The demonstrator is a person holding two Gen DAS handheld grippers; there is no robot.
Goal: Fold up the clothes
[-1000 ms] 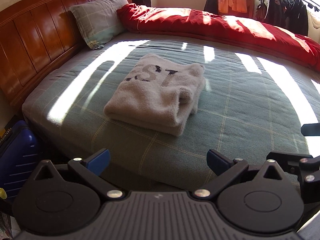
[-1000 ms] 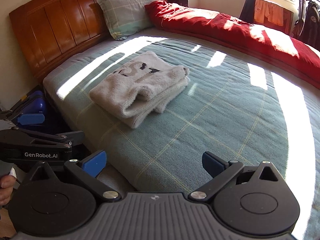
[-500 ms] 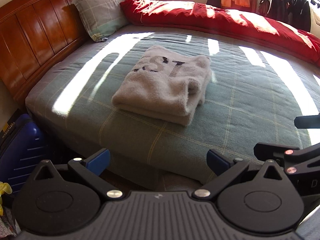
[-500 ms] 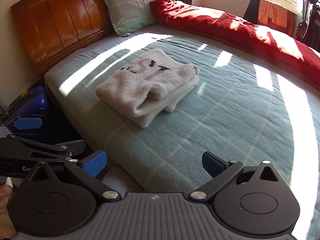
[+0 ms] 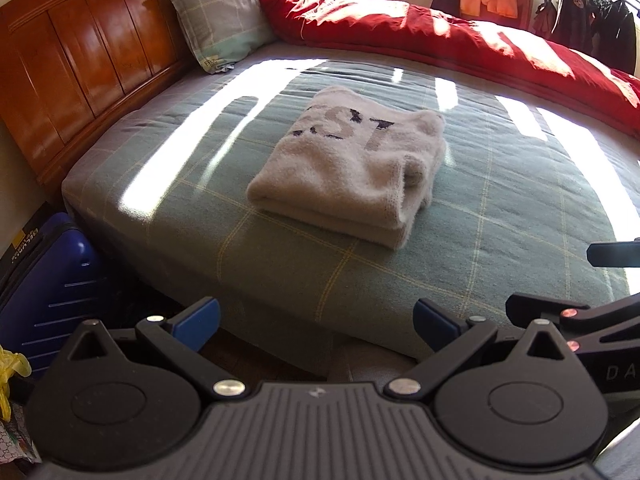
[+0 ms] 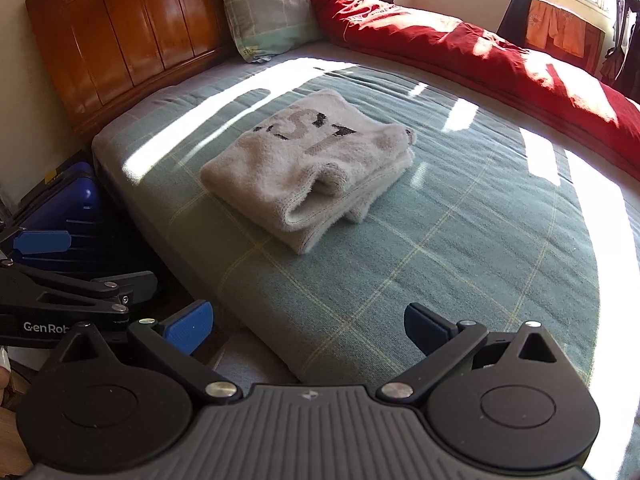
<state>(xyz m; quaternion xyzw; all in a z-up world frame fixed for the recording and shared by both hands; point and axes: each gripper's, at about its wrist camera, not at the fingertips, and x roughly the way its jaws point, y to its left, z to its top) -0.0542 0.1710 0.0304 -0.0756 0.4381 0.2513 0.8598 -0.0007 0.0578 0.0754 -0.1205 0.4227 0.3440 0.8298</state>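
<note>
Both grippers hang released at the bed's near edge, holding nothing. Ahead of my left gripper [image 5: 316,318], fingers spread wide, the folded grey sweater [image 5: 352,164] lies flat on the green checked bedspread [image 5: 500,216], well apart from the blue fingertips [image 5: 198,317] and slightly right of centre. From my right gripper [image 6: 308,322], likewise spread, the same sweater [image 6: 304,160] lies ahead and a little to the left, its open fold facing me. Beyond the sweater, a red duvet [image 5: 440,40] and a pillow [image 6: 272,16] lie against the wooden headboard [image 5: 80,48]; a blue suitcase [image 5: 52,284] stands left of the left gripper.
</note>
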